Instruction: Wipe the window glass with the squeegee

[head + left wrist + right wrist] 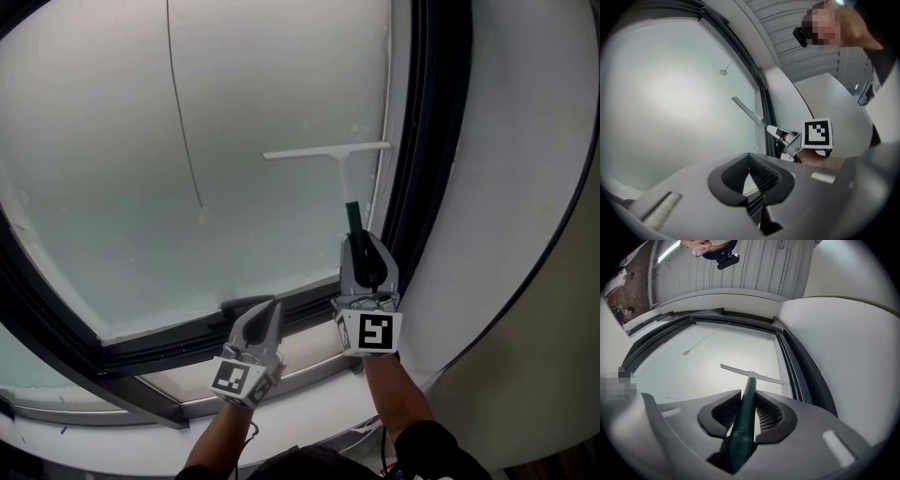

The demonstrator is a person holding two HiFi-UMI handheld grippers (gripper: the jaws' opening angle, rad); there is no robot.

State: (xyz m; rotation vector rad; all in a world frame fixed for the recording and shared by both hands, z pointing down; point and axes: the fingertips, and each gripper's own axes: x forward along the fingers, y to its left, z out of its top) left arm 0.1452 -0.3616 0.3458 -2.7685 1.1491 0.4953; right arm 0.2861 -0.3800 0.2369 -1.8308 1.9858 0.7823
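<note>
Presently, we record the following:

- The right claw [746, 416] is clamped on the dark green handle of the squeegee [750, 373]. Its own view shows the handle running straight out between the two jaws, with the pads pressing it from both sides.
- The head view confirms that the squeegee stands upright above the right claw. Its pale blade lies level across the window glass [141, 169], close to the pane's right edge.
- Only the left gripper view gives the squeegee in side aspect. There the blade appears to lie against the pane, just beside the dark frame [764, 101]. The right claw's marker cube [817, 133] is also plain in that view.
- The left claw [752, 187] is closed with nothing in it; its tips meet and only a sliver of light shows above them. In the head view it hangs low, over the bottom rail of the frame, apart from the squeegee.
- A thin cord [187, 141] hangs down the glass to the left of the blade, ending in a small knob. All three views show it.
- A white wall [525, 141] adjoins the frame on the right.
</note>
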